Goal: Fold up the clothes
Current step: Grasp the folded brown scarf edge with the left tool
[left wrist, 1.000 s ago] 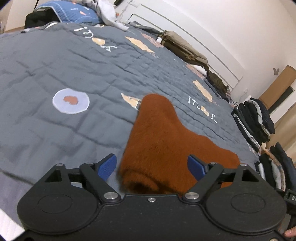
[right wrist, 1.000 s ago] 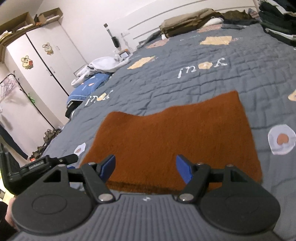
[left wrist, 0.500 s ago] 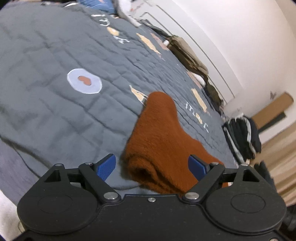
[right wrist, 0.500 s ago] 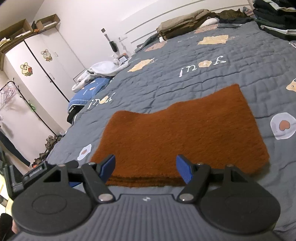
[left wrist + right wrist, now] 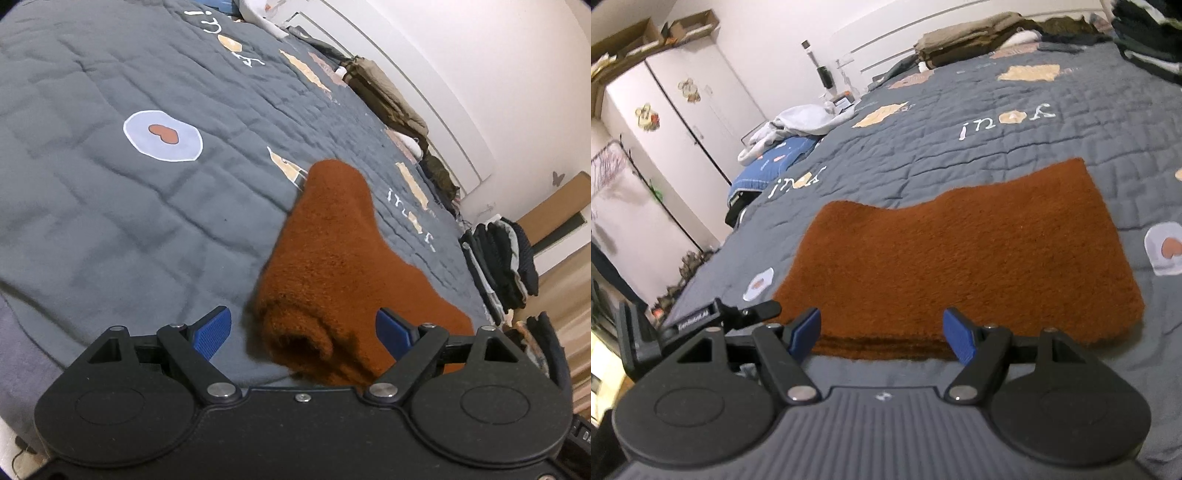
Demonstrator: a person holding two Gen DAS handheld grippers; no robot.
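On the grey quilted bed [image 5: 1015, 122], a soft, light rust-brown fleecy folded garment [image 5: 960, 266] looks floppy; its thick near hem suits gripping. Left hand-held gripper [image 5: 303, 330] and right hand-held gripper [image 5: 881, 334] are both released.

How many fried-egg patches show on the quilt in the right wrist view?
2: one fried-egg patch left of the brown garment, another at its right; more may lie hidden beneath it.

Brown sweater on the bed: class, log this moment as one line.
brown sweater: folded, flat on grey quilt | left gripper: open, at its end | right gripper: open, at near edge
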